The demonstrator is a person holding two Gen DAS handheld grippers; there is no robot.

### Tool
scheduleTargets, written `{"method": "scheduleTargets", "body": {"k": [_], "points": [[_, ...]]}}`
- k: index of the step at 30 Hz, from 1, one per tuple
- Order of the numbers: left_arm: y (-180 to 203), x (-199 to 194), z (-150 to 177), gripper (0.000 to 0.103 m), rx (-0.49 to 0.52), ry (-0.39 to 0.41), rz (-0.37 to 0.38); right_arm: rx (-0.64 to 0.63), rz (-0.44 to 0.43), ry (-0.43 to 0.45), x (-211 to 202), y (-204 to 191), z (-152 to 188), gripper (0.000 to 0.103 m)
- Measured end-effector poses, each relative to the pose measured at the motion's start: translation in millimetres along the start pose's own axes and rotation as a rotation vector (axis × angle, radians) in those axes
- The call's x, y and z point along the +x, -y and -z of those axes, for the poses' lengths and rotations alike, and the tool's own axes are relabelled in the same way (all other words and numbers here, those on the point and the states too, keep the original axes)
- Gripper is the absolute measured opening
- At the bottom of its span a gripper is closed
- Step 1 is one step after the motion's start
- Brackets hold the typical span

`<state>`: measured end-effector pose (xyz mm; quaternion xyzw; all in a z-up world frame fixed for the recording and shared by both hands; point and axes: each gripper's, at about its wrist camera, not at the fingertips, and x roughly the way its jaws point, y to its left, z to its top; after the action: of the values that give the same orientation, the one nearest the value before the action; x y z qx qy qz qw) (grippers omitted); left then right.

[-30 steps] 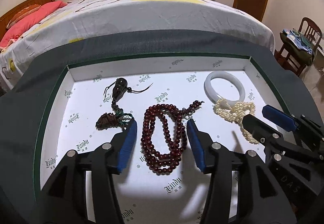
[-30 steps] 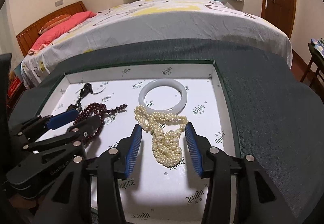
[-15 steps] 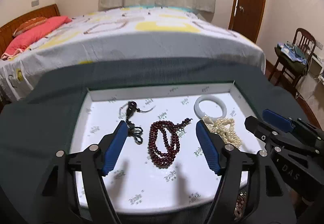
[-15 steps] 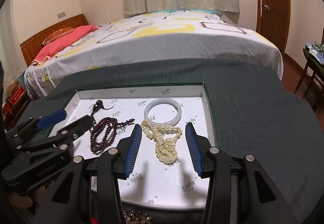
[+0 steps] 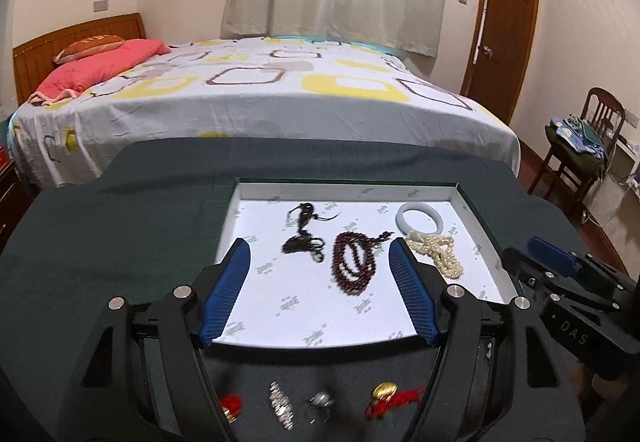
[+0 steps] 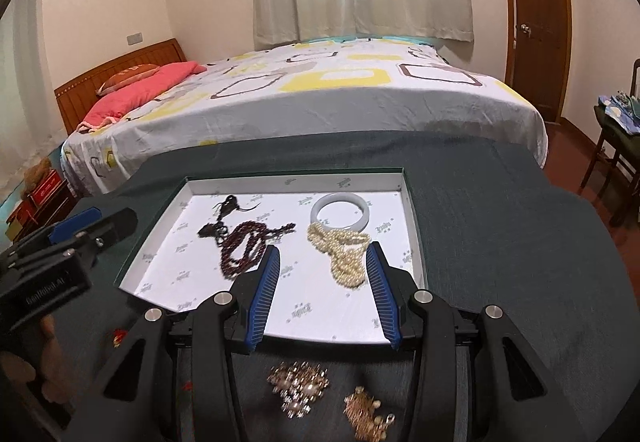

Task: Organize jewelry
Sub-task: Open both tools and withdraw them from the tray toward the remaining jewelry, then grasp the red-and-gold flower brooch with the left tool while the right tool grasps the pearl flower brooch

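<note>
A white tray (image 5: 344, 188) with a green rim lies on dark green cloth. In it lie a dark pendant on a cord (image 5: 304, 214), a dark red bead necklace (image 5: 354, 262), a white bangle (image 5: 401, 219) and a pearl necklace (image 5: 438, 254). My left gripper (image 5: 318, 248) hovers above the tray's near edge, open wide, with nothing between its blue pads. My right gripper (image 6: 323, 248) hangs open over the near edge too, the pearl necklace (image 6: 346, 258) lying beyond its pads. Each gripper shows in the other's view: right gripper (image 5: 536, 254), left gripper (image 6: 92, 220).
Loose pieces lie on the cloth in front of the tray: a red tassel (image 5: 230, 402), a silver piece (image 5: 280, 406), a gold charm with red cord (image 5: 390, 394) and two gold brooches (image 6: 300, 382). A bed (image 5: 260, 98) stands behind; a chair (image 5: 588, 146) at right.
Both grippers have drawn back and up from the tray. The left jaws have widened. The loose pieces in front of the tray have come into view.
</note>
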<state>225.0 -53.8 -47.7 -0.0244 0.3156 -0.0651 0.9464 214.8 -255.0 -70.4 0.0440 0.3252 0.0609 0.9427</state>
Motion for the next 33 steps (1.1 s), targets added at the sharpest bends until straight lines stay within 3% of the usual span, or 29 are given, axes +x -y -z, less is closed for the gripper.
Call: {"method": "scheduleTargets", "body": {"k": [17, 33], "points": [[-34, -54, 45, 0.070, -0.038, -0.006, -0.086, -0.015, -0.009, 0.013, -43, -13, 34, 0.045], [-52, -56, 99, 0.070, -0.062, -0.103, -0.146, -0.014, -0.018, -0.052, -46, -14, 77, 0.045]]}}
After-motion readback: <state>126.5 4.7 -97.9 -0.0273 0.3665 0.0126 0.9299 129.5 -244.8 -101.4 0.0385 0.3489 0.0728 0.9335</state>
